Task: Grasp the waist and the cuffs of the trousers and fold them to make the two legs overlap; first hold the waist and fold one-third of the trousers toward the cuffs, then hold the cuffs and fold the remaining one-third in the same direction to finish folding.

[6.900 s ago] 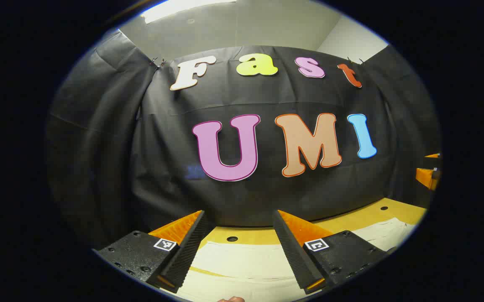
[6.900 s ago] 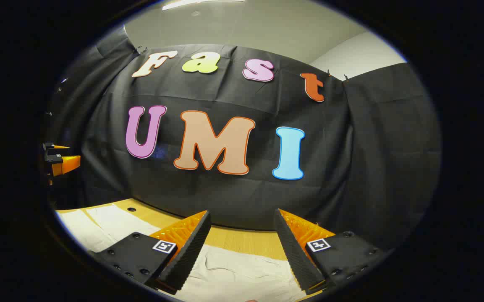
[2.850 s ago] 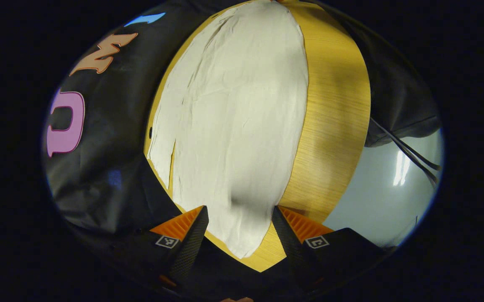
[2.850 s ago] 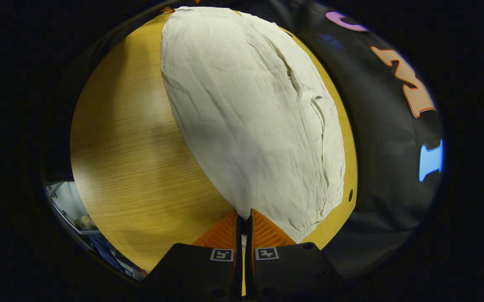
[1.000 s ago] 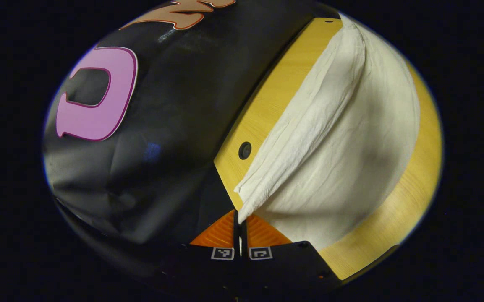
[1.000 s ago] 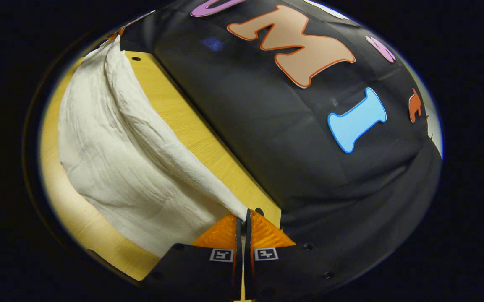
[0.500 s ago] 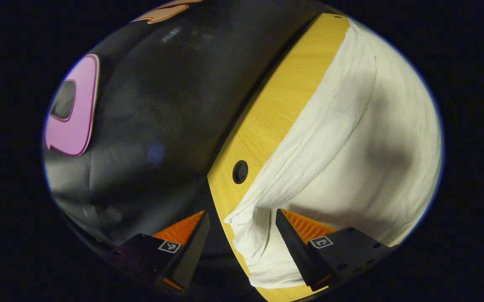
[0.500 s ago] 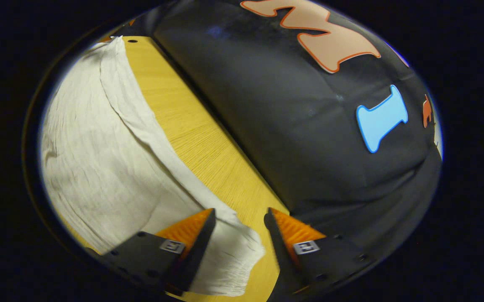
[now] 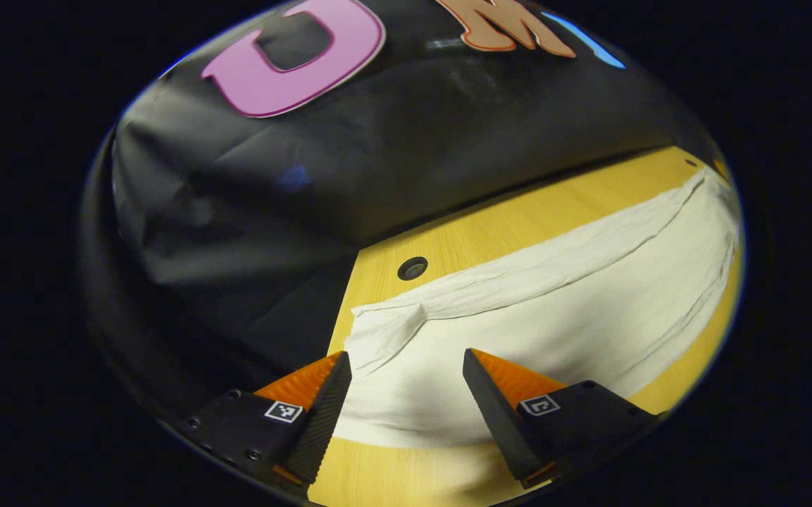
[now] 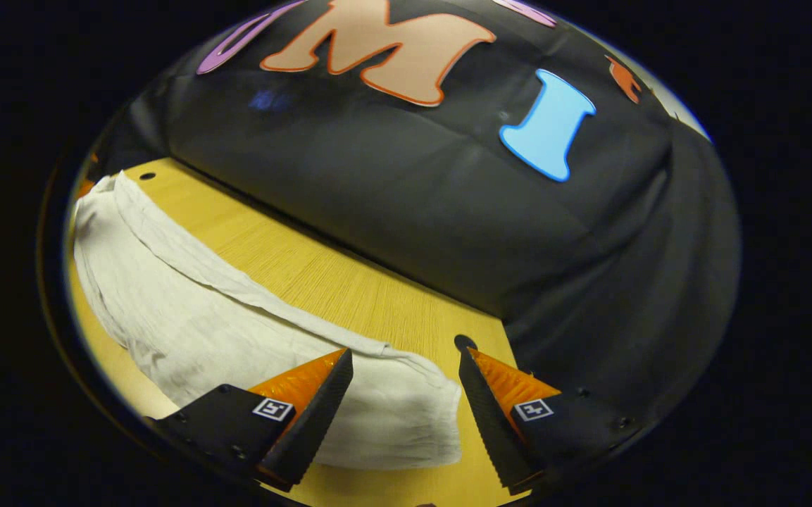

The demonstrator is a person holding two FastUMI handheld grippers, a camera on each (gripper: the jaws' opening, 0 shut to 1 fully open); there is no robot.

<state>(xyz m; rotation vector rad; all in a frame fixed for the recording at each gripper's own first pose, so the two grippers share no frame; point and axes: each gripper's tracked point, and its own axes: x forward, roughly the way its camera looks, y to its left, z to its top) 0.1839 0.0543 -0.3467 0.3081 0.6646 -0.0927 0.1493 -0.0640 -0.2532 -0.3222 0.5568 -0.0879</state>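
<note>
Left gripper view, nearest first:
- Left gripper (image 9: 406, 394): bottom centre of the frame, its two fingers spread wide, nothing between them. It hangs over the trousers; contact with the cloth cannot be told.
- Trousers (image 9: 553, 317): pale cream cloth lying flat on the table, one end showing in the gap between the fingers, at lower centre. From there the cloth runs in a long band toward the right edge of the frame. A thicker folded edge with a small bunched corner sits just above the left fingertip (image 9: 332, 384) and follows the band's upper side to the upper right.
- Table (image 9: 490, 229): yellow wood-grain top, bare in a strip above the cloth and again below it at the bottom of the frame. A small round dark hole (image 9: 412, 268) lies just above the folded edge, apart from it.
- Booth wall (image 9: 377, 155): black cloth across the upper half of the frame.

Right gripper view, nearest first:
- Right gripper (image 10: 406, 394): bottom centre, fingers spread wide, holding nothing.
- Trousers (image 10: 187, 317): the other end lies between and beneath the fingers, its rounded corner ending just left of the right finger (image 10: 486, 401). The band runs away to the upper left of the frame, folded edge along its upper side.
- Table (image 10: 349, 289): bare wood between cloth and wall, with a dark hole (image 10: 463, 343) touching the right fingertip's outline and another (image 10: 146, 175) at far upper left.
- Booth wall (image 10: 448, 197): upper and right parts of the frame.
</note>
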